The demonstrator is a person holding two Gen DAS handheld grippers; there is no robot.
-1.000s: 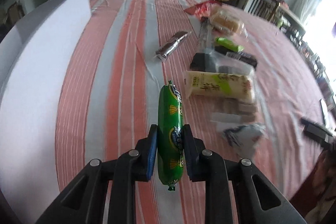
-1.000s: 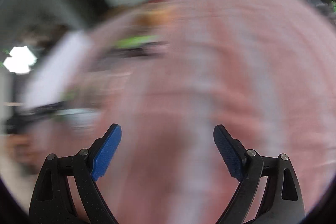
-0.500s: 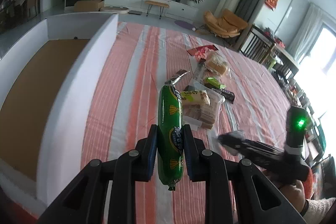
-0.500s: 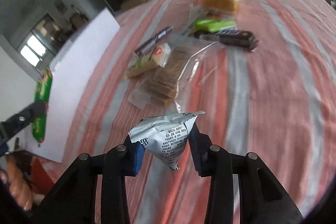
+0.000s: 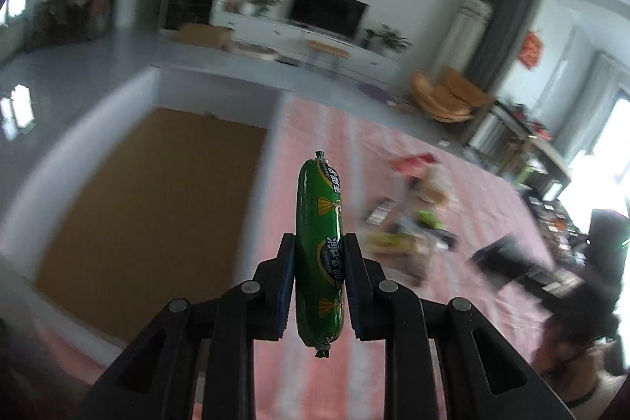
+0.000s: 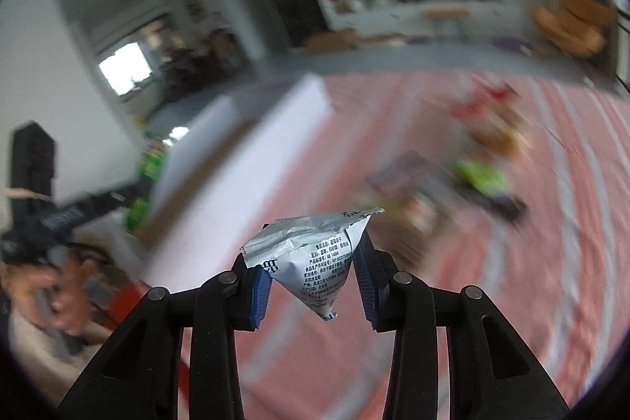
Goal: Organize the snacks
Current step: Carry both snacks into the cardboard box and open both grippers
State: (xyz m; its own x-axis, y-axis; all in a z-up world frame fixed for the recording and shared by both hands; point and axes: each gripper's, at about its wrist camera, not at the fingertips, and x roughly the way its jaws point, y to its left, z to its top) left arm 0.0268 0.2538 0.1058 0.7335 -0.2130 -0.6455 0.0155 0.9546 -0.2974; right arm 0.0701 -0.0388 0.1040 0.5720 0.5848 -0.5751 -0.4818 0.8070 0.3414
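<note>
My left gripper (image 5: pixel 319 278) is shut on a green sausage stick (image 5: pixel 318 223) and holds it in the air, just right of a white box with a brown floor (image 5: pixel 153 199). My right gripper (image 6: pixel 313 282) is shut on a small silver triangular snack packet (image 6: pixel 315 254), held above the striped tablecloth. The white box (image 6: pixel 252 160) also shows in the right wrist view, at left. A blurred pile of snacks (image 5: pixel 409 223) lies on the table right of the box; it also shows in the right wrist view (image 6: pixel 464 176).
The table has a red-and-white striped cloth (image 5: pixel 393 361). The right gripper (image 5: pixel 523 270) appears at the right edge of the left wrist view, the left one (image 6: pixel 78 211) at the left of the right wrist view. A living room lies beyond.
Both grippers have risen and tilted up. The left one moved with the sausage toward the white box. The right gripper shut on the silver packet and lifted it.
</note>
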